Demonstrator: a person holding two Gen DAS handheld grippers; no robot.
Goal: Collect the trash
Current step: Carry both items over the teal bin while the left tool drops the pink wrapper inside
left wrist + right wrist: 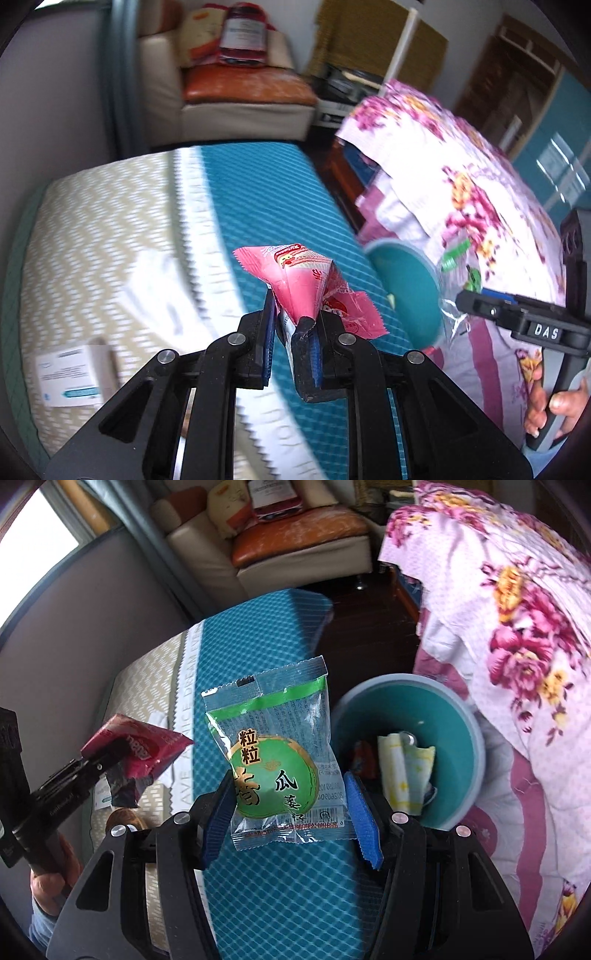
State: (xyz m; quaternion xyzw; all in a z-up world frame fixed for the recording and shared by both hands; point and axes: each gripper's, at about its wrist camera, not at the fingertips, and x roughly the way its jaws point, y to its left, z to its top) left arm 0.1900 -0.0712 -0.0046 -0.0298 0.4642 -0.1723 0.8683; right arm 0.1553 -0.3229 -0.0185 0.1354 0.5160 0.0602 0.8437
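Observation:
My left gripper (295,325) is shut on a crumpled pink snack wrapper (306,284), held in the air above the blue patterned mat (258,206). My right gripper (290,797) is shut on a clear packet with a green label (280,760), its blue pads pressing the packet's two side edges. A round teal bin (461,738) stands just right of that packet, with a yellow-white wrapper (402,771) and other scraps inside. In the right wrist view the left gripper (110,753) hangs at the left with its pink wrapper (147,749). The left wrist view shows the bin (406,280) and the right gripper (469,301).
A floral pink-and-white blanket (517,627) is piled against the bin's right side. A white printed box (70,376) lies on the beige zigzag cover at the left. A cream armchair with an orange cushion (295,535) stands behind, across dark floor. A hand (554,402) grips the right handle.

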